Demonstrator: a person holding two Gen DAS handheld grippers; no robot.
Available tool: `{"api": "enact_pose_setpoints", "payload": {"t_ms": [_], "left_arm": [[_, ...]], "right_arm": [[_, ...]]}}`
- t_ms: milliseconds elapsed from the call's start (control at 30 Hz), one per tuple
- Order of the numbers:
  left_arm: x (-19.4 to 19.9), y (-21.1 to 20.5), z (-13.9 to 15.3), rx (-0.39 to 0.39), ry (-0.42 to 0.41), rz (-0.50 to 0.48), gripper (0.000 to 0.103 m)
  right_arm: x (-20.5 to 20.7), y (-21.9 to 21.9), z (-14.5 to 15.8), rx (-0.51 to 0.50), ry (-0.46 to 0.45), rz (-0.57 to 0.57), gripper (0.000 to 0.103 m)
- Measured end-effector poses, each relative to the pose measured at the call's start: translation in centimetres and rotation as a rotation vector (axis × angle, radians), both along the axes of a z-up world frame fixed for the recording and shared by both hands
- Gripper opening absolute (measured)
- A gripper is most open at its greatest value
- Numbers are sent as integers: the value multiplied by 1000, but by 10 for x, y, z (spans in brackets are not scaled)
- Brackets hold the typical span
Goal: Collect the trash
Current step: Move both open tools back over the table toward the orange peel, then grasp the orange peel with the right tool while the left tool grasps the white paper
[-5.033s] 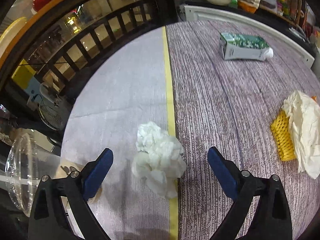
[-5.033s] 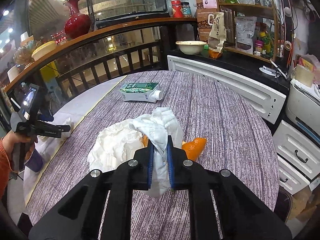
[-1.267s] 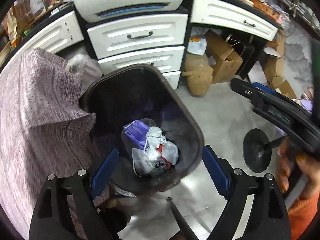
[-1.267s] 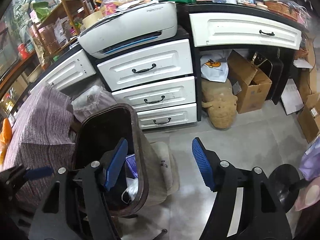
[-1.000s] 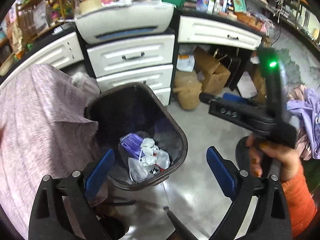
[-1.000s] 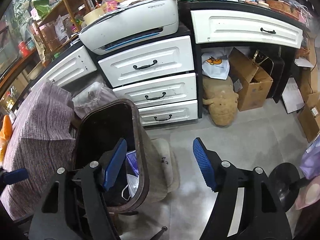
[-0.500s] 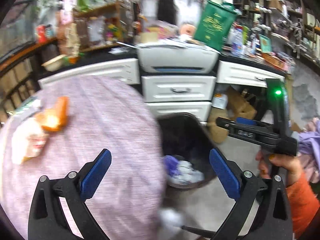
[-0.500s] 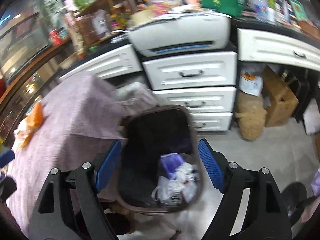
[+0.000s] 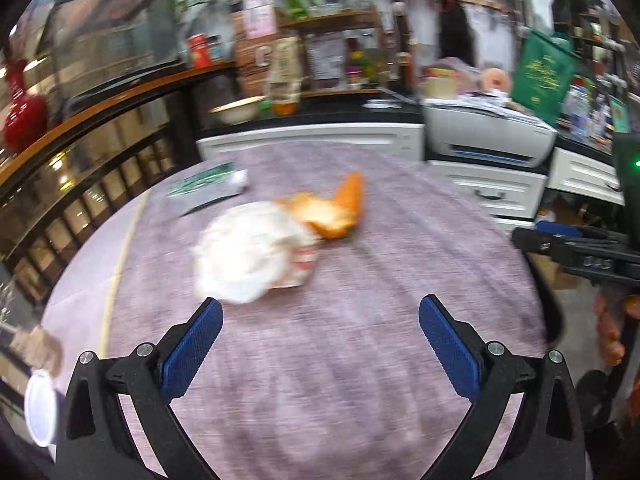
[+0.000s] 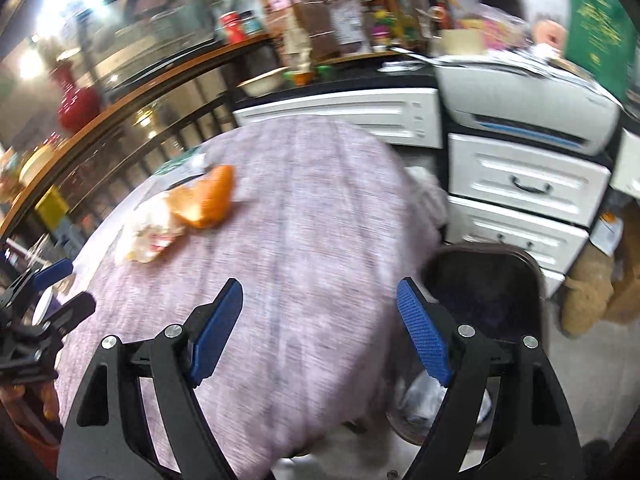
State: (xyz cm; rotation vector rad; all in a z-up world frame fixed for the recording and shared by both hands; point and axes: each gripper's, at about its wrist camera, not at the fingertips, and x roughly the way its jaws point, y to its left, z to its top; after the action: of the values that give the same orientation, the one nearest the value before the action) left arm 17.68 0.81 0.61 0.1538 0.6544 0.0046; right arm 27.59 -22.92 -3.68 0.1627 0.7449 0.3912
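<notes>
I am holding both sets of tongs wide apart and empty. The left gripper (image 9: 320,344), with its blue ribbed pads on black arms, is standing at its widest, nothing between its jaws, which have just been opening a little further. The right gripper (image 10: 319,330) is spread nearly as far, its jaws also just having been widening, and they too are gripping nothing. I judge I am keeping both free because the next pieces are waiting to be picked up.

Ahead of the left tongs, the crumpled white paper wrapper (image 9: 252,256) is lying on the table, with the orange peel-like scrap (image 9: 340,210) touching its far side. Beyond them, the green and white drink carton (image 9: 206,190) is lying flat near the far edge. The blur is hiding finer detail.

The round table under a mauve, streaked cloth (image 9: 360,380) is filling both views. Just beside its edge, below the right tongs, the dark brown plastic bin (image 10: 486,280) is standing open, pale bagged rubbish showing at its bottom, placed close so drops are short.

Behind it, white drawers (image 10: 524,184) are carrying a grey-white printer (image 10: 524,108). Cluttered shelves and a curved wooden rail are ringing the room. A white cup (image 9: 40,408) is sitting at the table's near left edge.
</notes>
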Motion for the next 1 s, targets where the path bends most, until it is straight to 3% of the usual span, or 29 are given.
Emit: {"api": "enact_pose_setpoints", "payload": {"t_ms": [200, 400, 667, 933, 1000], "left_arm": [[3, 57, -4, -3, 23, 104, 97], [15, 89, -9, -67, 50, 146, 97], [29, 71, -8, -58, 37, 81, 97], [46, 50, -11, 3, 35, 42, 97], [52, 49, -11, -1, 38, 44, 97]], "right_arm": [[14, 49, 8, -14, 11, 90, 79], [35, 91, 13, -36, 20, 148, 79], [85, 132, 11, -44, 69, 142, 78], [118, 163, -4, -67, 135, 137, 66], [121, 166, -6, -75, 146, 129, 56]]}}
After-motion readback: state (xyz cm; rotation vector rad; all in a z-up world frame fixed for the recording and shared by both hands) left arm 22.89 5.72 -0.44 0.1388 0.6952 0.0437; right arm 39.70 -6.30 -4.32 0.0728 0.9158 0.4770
